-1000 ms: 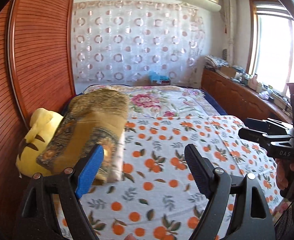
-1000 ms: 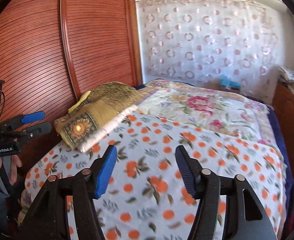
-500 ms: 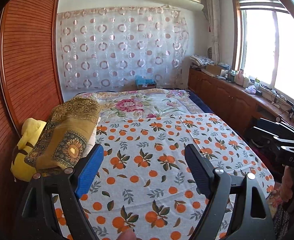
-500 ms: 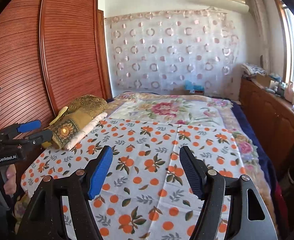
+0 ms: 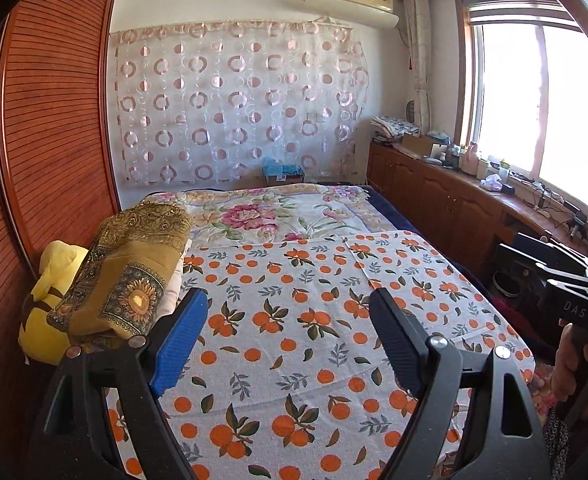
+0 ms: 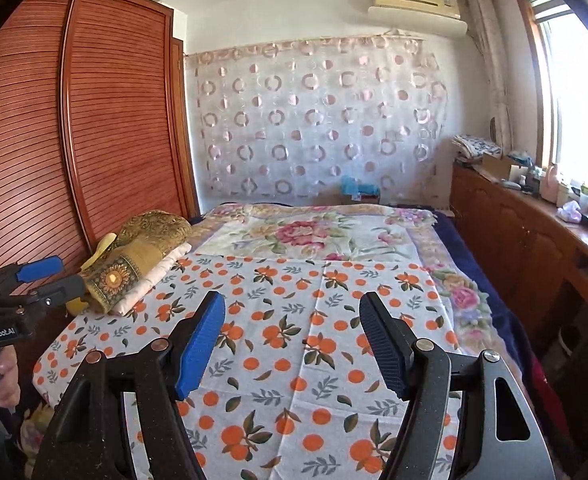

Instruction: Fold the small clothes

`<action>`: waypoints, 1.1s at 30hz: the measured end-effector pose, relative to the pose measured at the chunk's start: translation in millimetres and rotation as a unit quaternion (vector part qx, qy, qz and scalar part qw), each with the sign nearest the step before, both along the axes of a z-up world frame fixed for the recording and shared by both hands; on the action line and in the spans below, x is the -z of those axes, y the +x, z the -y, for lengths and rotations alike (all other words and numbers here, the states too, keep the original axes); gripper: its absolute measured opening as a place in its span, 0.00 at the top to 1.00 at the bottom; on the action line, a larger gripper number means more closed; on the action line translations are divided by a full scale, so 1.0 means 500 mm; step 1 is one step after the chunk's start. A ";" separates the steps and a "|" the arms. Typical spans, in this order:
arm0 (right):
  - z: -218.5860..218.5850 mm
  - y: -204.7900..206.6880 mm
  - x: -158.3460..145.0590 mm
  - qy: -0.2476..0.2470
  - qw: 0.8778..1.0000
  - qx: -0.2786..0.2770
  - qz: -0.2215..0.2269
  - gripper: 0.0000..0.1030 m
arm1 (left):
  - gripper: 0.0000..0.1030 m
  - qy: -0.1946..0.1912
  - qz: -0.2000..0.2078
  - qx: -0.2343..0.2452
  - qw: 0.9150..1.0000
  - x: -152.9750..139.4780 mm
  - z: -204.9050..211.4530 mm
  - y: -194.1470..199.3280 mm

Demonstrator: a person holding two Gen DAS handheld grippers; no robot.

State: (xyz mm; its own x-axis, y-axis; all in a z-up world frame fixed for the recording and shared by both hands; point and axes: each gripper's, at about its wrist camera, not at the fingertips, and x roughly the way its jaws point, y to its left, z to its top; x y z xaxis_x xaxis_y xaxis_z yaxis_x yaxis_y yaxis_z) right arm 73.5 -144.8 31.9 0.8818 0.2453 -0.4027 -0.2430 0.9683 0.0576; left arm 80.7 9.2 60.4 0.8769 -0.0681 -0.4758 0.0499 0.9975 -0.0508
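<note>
My left gripper (image 5: 287, 300) is open and empty, held above the near end of a bed covered by a white sheet with orange fruit print (image 5: 294, 280). My right gripper (image 6: 291, 304) is open and empty too, above the same sheet (image 6: 314, 320). Each gripper shows in the other's view: the right one at the right edge (image 5: 550, 268), the left one at the left edge (image 6: 49, 276). I see no small garment laid out on the sheet. A folded gold patterned cloth pile (image 5: 129, 268) lies at the bed's left side and also shows in the right wrist view (image 6: 133, 256).
A yellow plush toy (image 5: 49, 304) sits beside the pile against a wooden slatted wardrobe (image 5: 33, 140). A floral quilt (image 5: 277, 212) covers the far half of the bed. A wooden cabinet (image 5: 454, 200) with clutter runs under the window on the right.
Both grippers have drawn back and risen, so the views now take in the whole bed and room. Both stay open and empty.
</note>
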 end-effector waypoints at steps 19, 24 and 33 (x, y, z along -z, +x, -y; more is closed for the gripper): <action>0.035 0.015 0.004 0.002 1.000 -0.001 0.004 0.30 | 0.19 -0.008 0.007 -0.003 1.000 -0.011 -0.006 -0.007; 0.042 0.013 0.003 0.001 1.000 -0.002 0.007 0.30 | 0.19 -0.008 0.008 -0.003 1.000 -0.010 -0.006 -0.007; 0.054 0.014 0.005 0.001 1.000 -0.004 0.011 0.30 | 0.19 -0.008 0.008 -0.003 1.000 -0.010 -0.006 -0.009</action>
State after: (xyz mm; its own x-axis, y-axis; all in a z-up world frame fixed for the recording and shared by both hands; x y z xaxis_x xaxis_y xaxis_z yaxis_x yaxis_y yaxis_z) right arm 80.5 -171.7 29.2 0.8886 0.2538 -0.3820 -0.2527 0.9660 0.0541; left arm 76.2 12.0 65.2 0.8849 -0.0695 -0.4606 0.0443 0.9969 -0.0654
